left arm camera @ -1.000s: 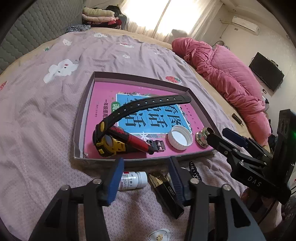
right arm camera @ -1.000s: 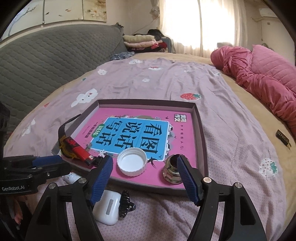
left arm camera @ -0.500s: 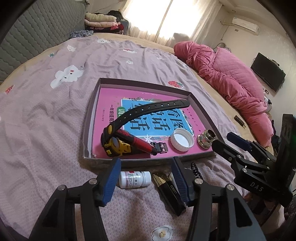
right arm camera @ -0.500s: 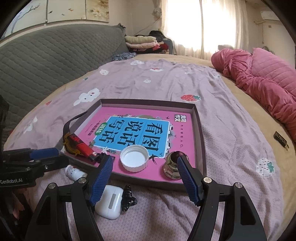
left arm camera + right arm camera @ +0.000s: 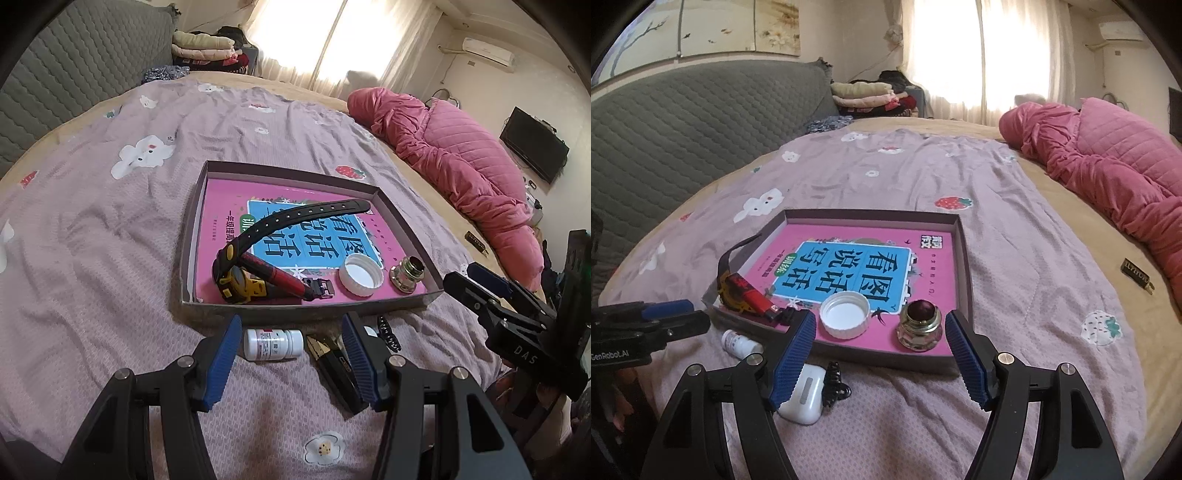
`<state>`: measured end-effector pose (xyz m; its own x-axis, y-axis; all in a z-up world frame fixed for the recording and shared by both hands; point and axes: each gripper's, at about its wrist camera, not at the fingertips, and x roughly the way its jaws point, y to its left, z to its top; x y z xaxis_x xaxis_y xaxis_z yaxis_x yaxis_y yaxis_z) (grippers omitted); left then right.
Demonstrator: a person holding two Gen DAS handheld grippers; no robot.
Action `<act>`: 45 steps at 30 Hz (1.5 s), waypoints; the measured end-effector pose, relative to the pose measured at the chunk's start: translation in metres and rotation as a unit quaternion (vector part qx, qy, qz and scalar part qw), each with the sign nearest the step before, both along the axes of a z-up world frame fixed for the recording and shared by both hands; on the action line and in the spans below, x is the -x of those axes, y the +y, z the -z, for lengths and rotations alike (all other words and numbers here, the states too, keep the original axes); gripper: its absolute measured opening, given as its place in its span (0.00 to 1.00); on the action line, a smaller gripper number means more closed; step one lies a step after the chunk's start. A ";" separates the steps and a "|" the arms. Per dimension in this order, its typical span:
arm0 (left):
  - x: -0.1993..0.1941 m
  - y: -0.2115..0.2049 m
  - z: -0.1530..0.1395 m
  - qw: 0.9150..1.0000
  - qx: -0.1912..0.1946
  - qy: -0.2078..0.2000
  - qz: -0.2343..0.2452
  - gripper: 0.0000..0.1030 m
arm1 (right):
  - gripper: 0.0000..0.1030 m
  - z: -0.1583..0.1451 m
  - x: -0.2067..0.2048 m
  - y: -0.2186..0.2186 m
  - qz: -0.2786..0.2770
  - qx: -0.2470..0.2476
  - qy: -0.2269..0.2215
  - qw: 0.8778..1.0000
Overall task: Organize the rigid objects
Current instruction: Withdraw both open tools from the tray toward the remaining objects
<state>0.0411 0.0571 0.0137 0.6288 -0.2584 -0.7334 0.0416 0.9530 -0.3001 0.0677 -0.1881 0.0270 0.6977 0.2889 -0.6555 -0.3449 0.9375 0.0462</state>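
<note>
A shallow box on the bed holds a pink book, a black-and-yellow watch, a red lighter, a white cap and a small glass bottle. In front of it lie a white pill bottle, a black lighter, a white earbud case and a black hair clip. My left gripper is open above the pill bottle and black lighter. My right gripper is open, empty, near the box's front edge.
A pink quilt lies along the right of the bed. A small dark object lies on the tan sheet at right. A grey padded headboard stands at left, with folded clothes behind.
Both grippers have drawn back from the box, so it looks farther away. Both stay open and empty. The objects have not moved.
</note>
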 end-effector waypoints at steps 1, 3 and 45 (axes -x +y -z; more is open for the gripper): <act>0.001 0.000 0.000 1.000 0.000 0.000 0.000 0.55 | 0.72 0.000 0.001 0.000 -0.001 0.001 0.000 1.000; 0.004 -0.001 -0.001 1.000 -0.001 -0.002 0.002 0.54 | 0.72 0.001 0.005 0.000 -0.004 0.005 0.002 1.000; 0.025 -0.069 0.036 0.994 -0.055 0.054 0.079 0.54 | 0.72 0.021 0.038 -0.011 -0.024 0.016 0.036 0.999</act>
<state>0.0162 -0.0116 -0.0225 0.5035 -0.2627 -0.8231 0.1663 0.9643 -0.2060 0.0297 -0.1990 0.0059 0.6341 0.2984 -0.7134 -0.3854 0.9218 0.0431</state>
